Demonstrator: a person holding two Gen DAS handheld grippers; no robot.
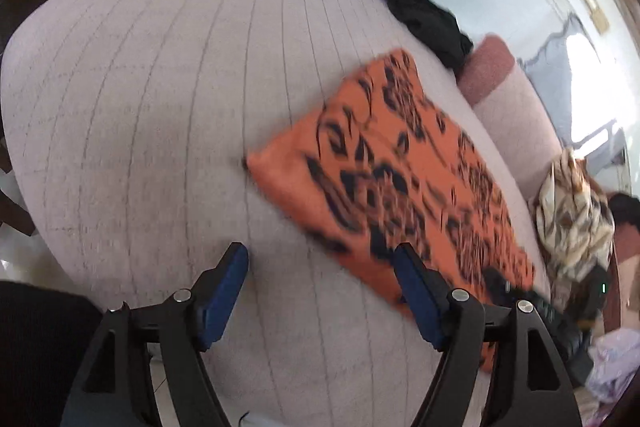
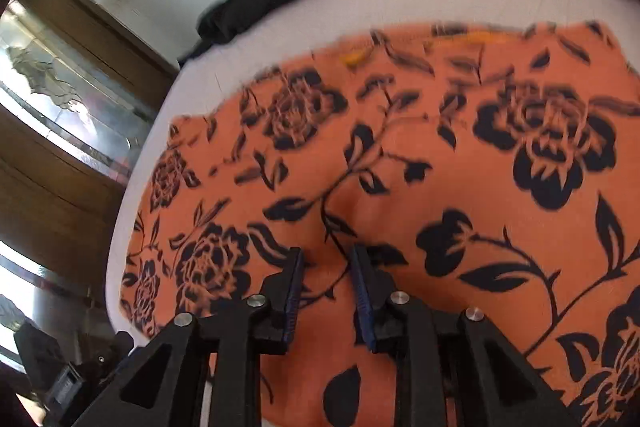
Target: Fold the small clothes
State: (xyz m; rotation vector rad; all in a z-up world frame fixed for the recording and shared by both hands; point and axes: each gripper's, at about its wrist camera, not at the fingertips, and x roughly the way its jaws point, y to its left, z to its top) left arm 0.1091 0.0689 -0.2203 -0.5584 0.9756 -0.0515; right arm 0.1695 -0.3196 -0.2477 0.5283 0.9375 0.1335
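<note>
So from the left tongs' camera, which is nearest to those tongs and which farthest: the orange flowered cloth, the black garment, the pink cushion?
1. Orange flowered cloth: right beside the left tongs, on their right.
2. Black garment: far edge of the grey surface.
3. Pink cushion: just beyond it, further right; close to call.

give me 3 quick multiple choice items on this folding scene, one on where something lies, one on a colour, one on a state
1. Where does the black garment lie relative to the orange cloth?
A. on top of it
B. apart, farther up the bed
C. under it

2. What colour is the cloth's flower print?
A. white
B. green
C. black

3. How do the left gripper jaws stand?
A. wide apart with nothing between them
B. clamped on the cloth
C. shut empty

Key: 1 B, bare bedcover separates the two. 2 C, black roses and leaves on orange. 3 A, only bedcover shows between the blue pads.
</note>
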